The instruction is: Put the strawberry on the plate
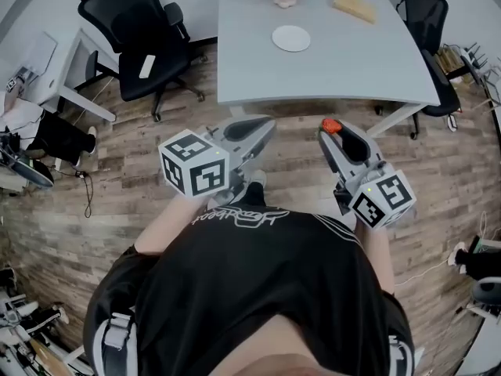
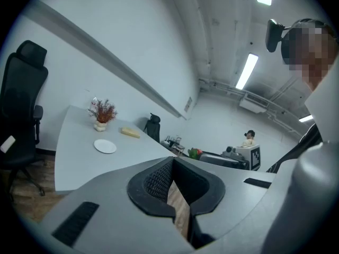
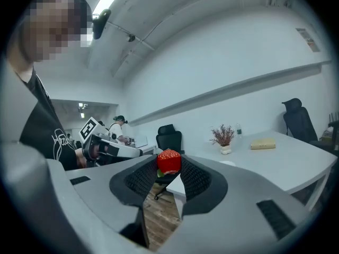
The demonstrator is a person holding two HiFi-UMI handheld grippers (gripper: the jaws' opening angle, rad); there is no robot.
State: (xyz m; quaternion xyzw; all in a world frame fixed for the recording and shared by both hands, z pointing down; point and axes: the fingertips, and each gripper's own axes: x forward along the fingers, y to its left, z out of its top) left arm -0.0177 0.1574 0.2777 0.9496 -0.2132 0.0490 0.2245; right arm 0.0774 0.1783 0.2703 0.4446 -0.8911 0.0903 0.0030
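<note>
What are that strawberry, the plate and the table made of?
Strawberry: probably plastic or foam, since it looks blocky and evenly red. Plate: smooth, white, ceramic or plastic; cannot tell which. Table: flat pale grey matte top, likely laminate.
</note>
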